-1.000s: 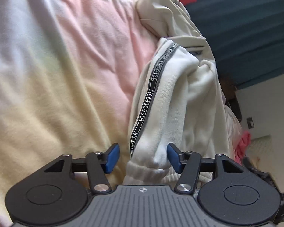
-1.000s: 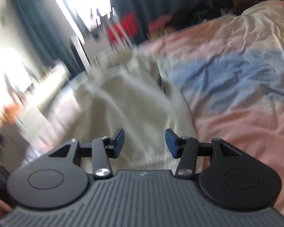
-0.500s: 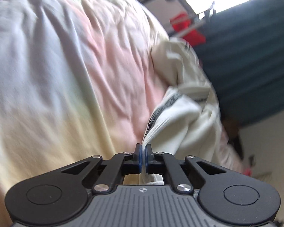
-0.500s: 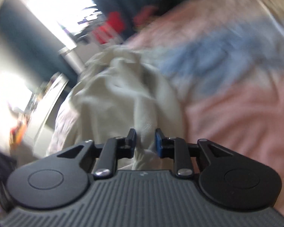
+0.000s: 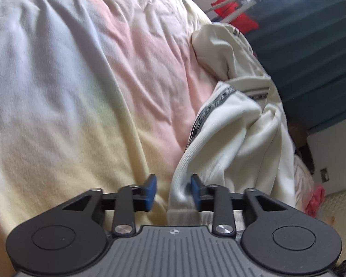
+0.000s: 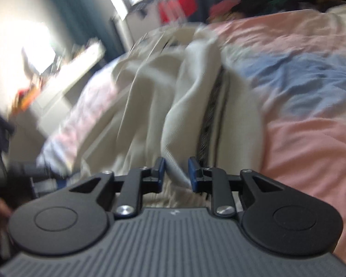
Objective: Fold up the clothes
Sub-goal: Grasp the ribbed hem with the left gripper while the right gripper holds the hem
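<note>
A cream-white knit garment [image 5: 233, 138] with a grey lettered stripe lies bunched on the pastel bedspread [image 5: 80, 92]. In the left wrist view my left gripper [image 5: 172, 191] is open; the garment's ribbed end hangs between the jaws, against the right blue pad [image 5: 195, 191]. In the right wrist view, which is blurred, the same garment [image 6: 173, 97] stretches away. My right gripper [image 6: 176, 172] has its jaws a little apart with a fold of cloth between them.
Dark teal curtains [image 5: 311, 46] hang past the bed's far edge. A drying rack with a red item [image 5: 233, 13] stands by a bright window. A bright shelf or desk [image 6: 64, 73] is to the left in the right wrist view.
My left gripper was shut on the garment's ribbed end half a second ago and has now opened. My right gripper's jaws have also widened slightly. Both cameras have shifted.
</note>
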Available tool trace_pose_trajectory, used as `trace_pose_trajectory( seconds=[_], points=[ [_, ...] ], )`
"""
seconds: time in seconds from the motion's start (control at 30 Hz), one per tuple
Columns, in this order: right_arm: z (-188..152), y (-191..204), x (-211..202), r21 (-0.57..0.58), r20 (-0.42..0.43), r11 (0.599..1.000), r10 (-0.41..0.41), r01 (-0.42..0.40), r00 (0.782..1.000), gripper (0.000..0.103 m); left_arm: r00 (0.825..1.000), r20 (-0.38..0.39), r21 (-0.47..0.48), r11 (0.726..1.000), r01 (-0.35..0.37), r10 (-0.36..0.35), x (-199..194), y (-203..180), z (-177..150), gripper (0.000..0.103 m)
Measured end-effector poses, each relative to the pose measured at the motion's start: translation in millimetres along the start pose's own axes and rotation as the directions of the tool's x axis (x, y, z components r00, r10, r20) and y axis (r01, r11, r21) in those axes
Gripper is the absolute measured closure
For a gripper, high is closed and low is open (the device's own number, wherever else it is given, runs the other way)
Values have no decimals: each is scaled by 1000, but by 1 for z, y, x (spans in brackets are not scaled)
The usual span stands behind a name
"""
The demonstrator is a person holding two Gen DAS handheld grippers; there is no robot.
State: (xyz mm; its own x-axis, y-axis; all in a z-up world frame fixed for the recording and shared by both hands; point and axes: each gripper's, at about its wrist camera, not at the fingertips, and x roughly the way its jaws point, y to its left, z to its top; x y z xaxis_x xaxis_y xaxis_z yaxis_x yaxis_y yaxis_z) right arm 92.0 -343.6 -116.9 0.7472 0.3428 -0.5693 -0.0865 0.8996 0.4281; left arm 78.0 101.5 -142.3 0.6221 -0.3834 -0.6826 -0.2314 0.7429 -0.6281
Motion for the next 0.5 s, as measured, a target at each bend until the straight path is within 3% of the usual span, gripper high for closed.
trace_pose_trajectory(
  seconds=[0.07, 0.1, 0.17, 0.3, 0.5],
  points=[
    [0, -10, -6, 58, 32, 997, -49, 47, 998, 28, 1000, -13, 20, 1000, 6, -6, 3, -3, -2, 67],
    [1, -15, -9, 87, 47, 994, -74, 69, 996, 24, 1000, -19, 23, 1000, 12, -11, 3, -4, -3, 67],
    [0, -22, -5, 109, 19, 989, -106, 104, 994, 24, 999, -33, 26, 999, 21, -20, 4, -4, -5, 66],
    [-6, -20, 18, 92, -85, 992, -75, 83, 994, 24, 998, -51, 40, 998, 40, -38, 5, -6, -7, 64],
    [-17, 14, 36, -148, -121, 981, -146, 128, 982, 24, 1000, 9, 161, 987, 21, -23, -11, -21, -14, 56]
  ],
)
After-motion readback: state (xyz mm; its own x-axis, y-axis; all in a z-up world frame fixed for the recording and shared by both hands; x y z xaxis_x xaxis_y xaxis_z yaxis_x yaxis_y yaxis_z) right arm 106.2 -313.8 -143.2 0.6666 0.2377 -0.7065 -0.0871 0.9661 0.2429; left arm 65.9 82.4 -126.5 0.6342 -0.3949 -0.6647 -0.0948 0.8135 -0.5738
